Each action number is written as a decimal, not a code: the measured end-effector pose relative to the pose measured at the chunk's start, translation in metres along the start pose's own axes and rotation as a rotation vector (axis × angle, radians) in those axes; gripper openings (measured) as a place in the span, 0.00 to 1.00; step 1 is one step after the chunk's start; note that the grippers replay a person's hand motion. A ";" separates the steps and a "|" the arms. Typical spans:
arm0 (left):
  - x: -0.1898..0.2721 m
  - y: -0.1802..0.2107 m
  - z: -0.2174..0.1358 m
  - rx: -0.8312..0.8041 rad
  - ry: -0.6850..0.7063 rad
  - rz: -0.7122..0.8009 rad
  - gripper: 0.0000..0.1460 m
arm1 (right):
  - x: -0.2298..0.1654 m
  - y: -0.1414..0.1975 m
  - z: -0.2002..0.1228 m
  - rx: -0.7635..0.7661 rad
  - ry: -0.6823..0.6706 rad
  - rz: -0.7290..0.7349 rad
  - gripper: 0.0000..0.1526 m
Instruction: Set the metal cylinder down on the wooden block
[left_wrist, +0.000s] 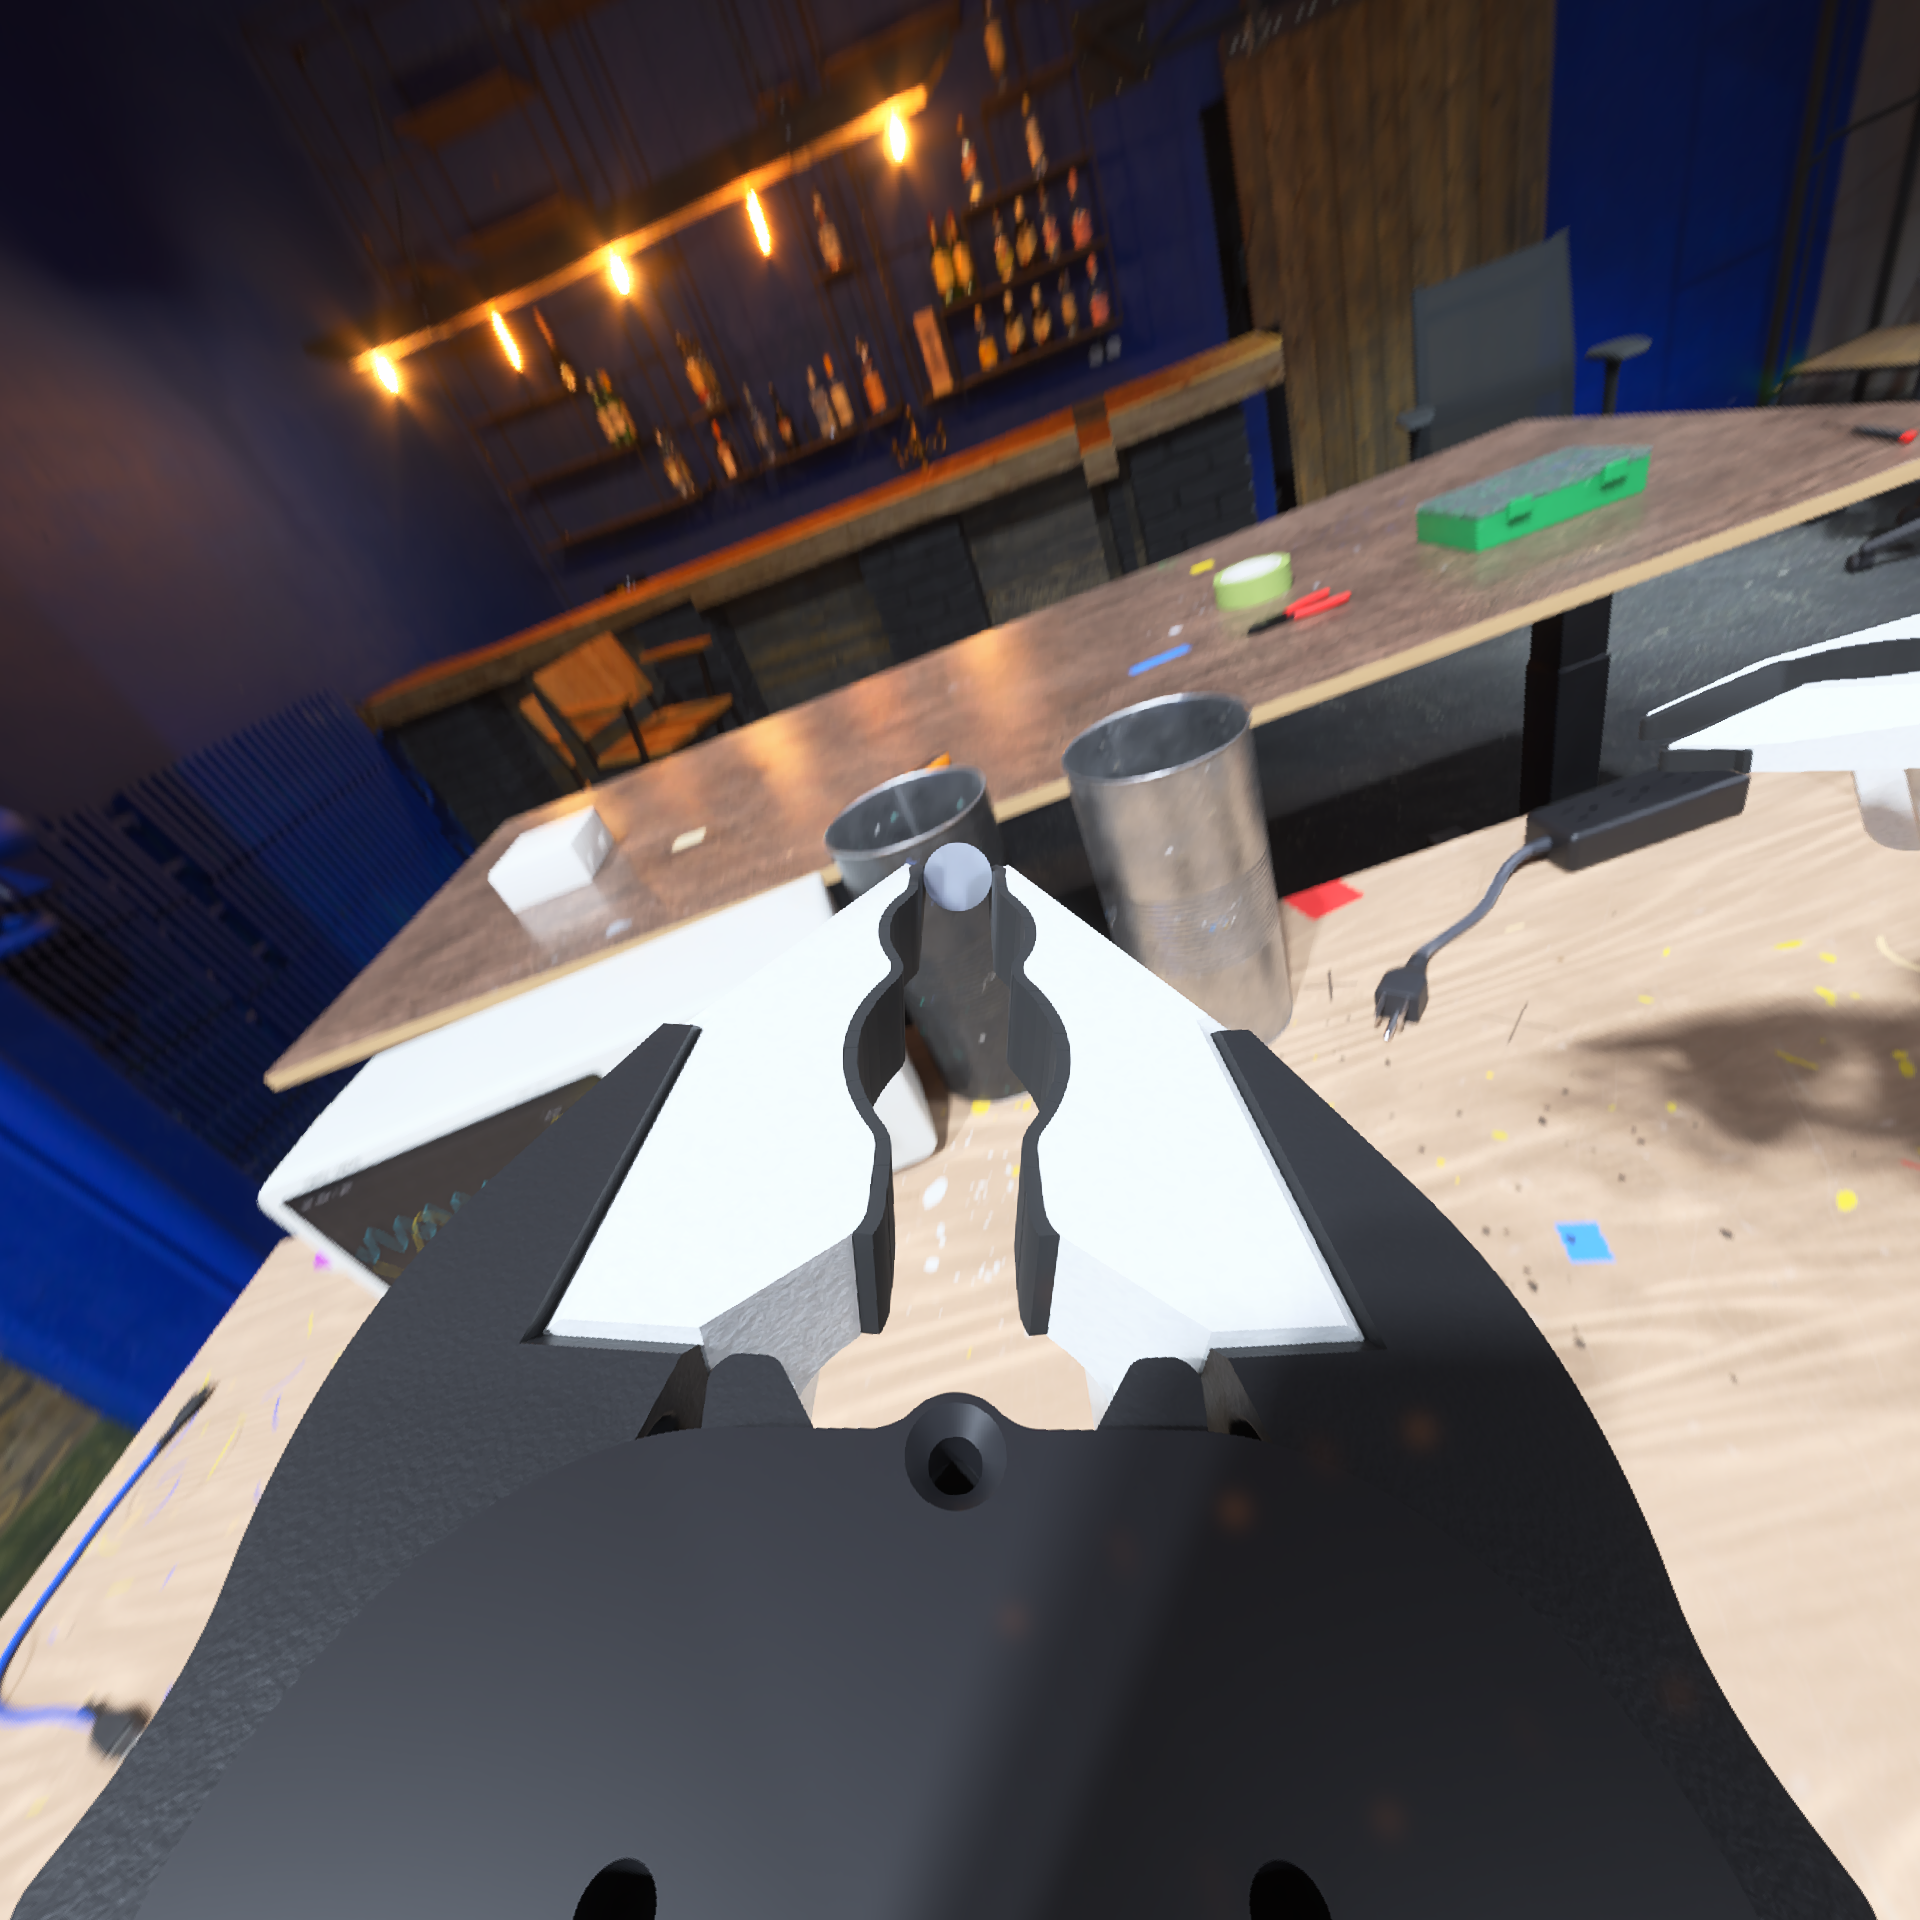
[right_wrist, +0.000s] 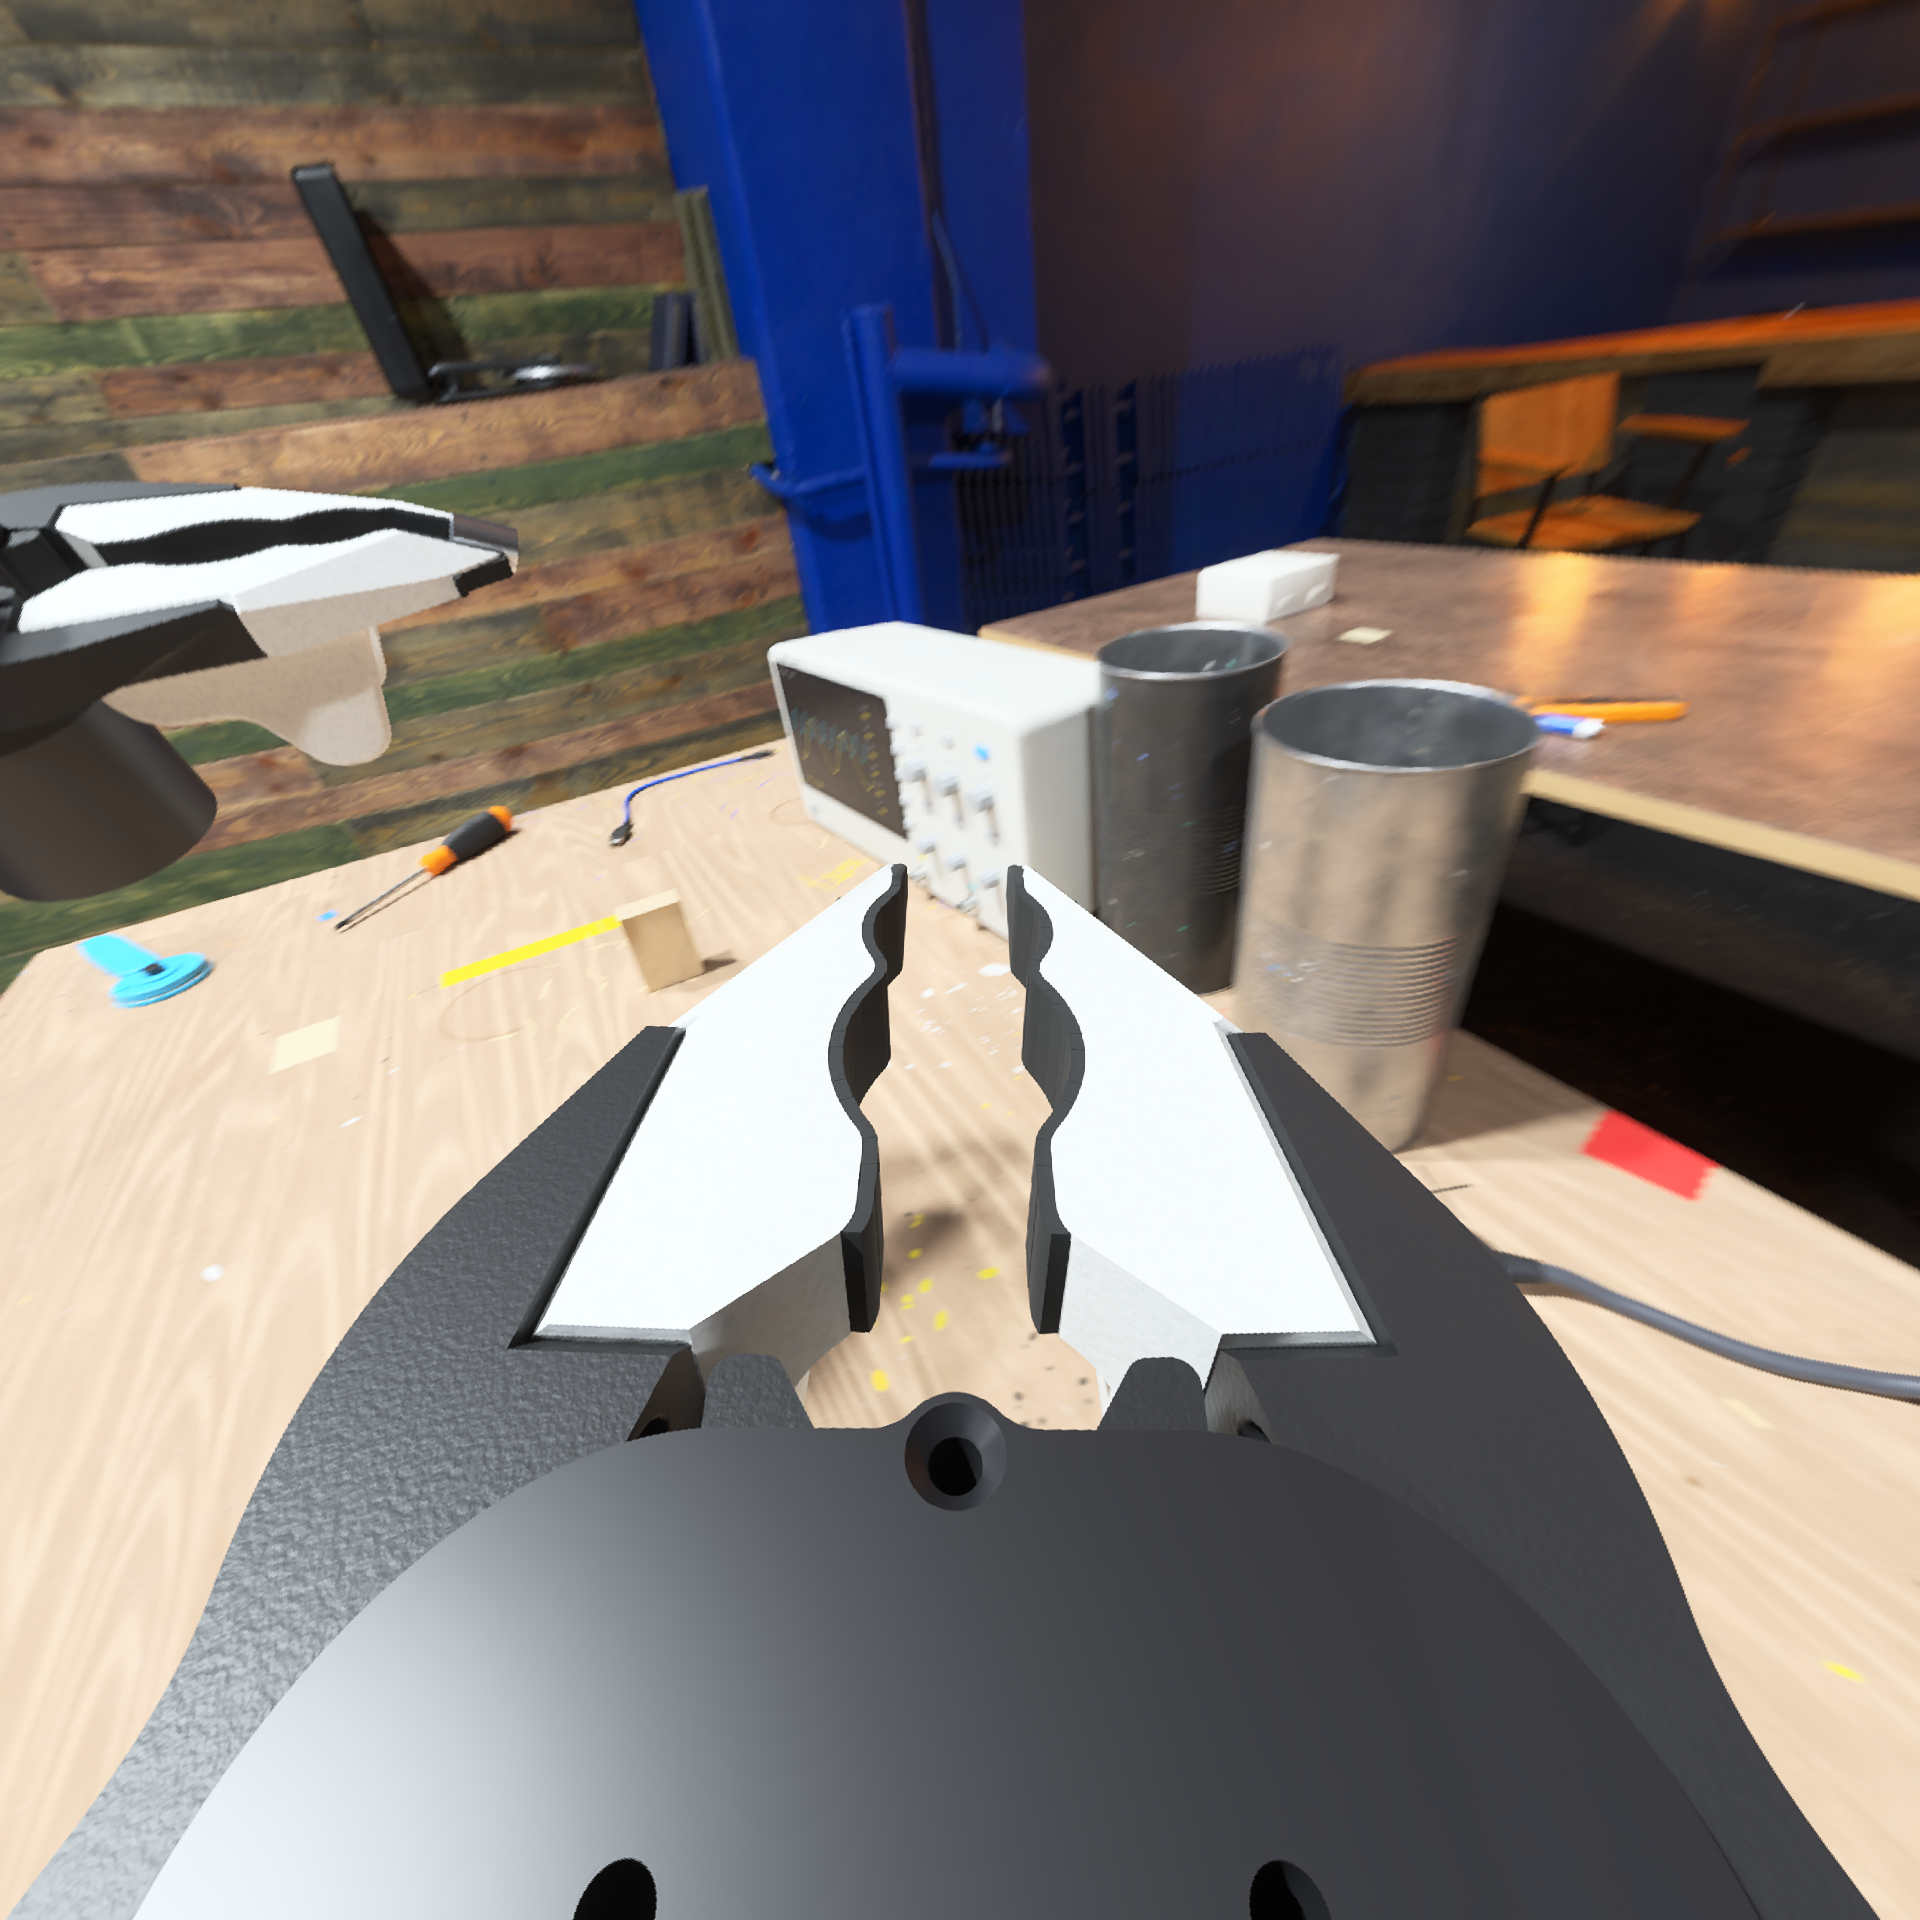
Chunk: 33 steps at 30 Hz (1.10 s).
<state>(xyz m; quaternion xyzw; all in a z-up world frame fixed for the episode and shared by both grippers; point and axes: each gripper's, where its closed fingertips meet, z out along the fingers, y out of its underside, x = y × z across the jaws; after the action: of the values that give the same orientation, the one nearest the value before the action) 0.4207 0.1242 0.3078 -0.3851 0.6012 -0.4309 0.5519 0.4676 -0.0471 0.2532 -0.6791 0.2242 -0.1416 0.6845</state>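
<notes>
My left gripper is shut on the metal cylinder, a dark grey rod with a pale top end that stands upright between the fingertips. In the right wrist view this gripper hovers at the upper left, well above the table, with a grey bit of the cylinder at its tip. The wooden block, small and pale, stands on the light wooden table, below and right of that gripper. It does not show in the left wrist view. My right gripper is open and empty, and appears at the right edge of the left wrist view.
Two metal cups and a white oscilloscope stand at the table's far edge. A screwdriver, a blue cable, a blue disc-shaped thing and a yellow strip lie near the block. A power strip with its plug lies to the right.
</notes>
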 end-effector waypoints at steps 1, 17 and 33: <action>-0.008 0.006 -0.005 -0.033 -0.002 -0.012 0.08 | -0.007 0.005 0.008 -0.026 -0.022 0.015 0.13; -0.116 0.148 -0.062 -0.585 -0.024 -0.231 0.08 | -0.114 0.107 0.123 -0.499 -0.257 0.122 0.14; -0.155 0.243 -0.014 -0.943 0.124 -0.410 0.08 | -0.101 0.153 0.187 -0.780 -0.302 0.254 0.18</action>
<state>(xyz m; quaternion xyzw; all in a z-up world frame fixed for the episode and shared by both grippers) 0.4243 0.3514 0.1303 -0.6754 0.6740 -0.2345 0.1859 0.4570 0.1707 0.1085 -0.8669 0.2400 0.1396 0.4139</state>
